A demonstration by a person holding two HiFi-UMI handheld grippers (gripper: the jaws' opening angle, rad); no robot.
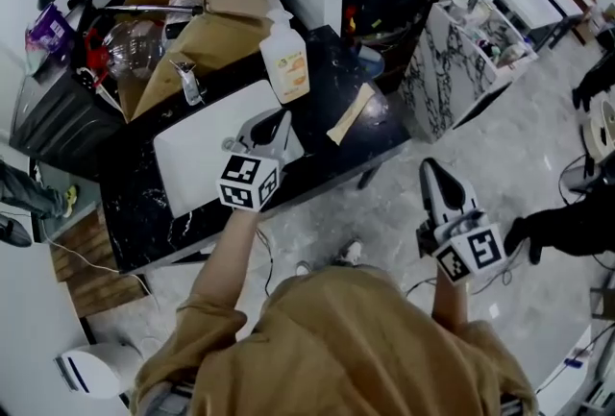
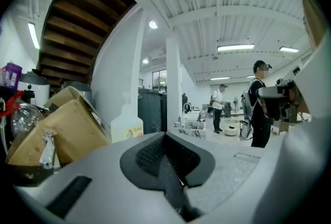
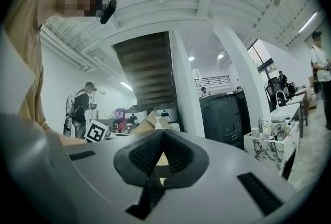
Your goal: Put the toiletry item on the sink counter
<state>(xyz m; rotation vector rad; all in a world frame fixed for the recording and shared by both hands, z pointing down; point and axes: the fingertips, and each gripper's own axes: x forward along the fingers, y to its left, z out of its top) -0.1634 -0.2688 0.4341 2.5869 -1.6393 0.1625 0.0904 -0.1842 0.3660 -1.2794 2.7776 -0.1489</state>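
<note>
A white pump bottle with an orange label (image 1: 288,59) stands upright on the black marble counter (image 1: 144,212), just behind the white sink basin (image 1: 192,155). In the left gripper view the bottle (image 2: 126,127) rises just left of the jaws. My left gripper (image 1: 282,119) hovers over the basin's right end, a little in front of the bottle and apart from it. It is shut, with its jaws meeting and nothing between them (image 2: 165,135). My right gripper (image 1: 430,169) hangs over the floor to the right of the counter, shut and empty (image 3: 163,132).
An open cardboard box (image 1: 192,11) with a clear plastic bottle (image 1: 135,49) and a small tube (image 1: 187,83) crowds the counter's back left. A tan flat piece (image 1: 351,113) lies at the counter's right. A marble-patterned organizer (image 1: 461,59) stands on the floor. People stand in the background.
</note>
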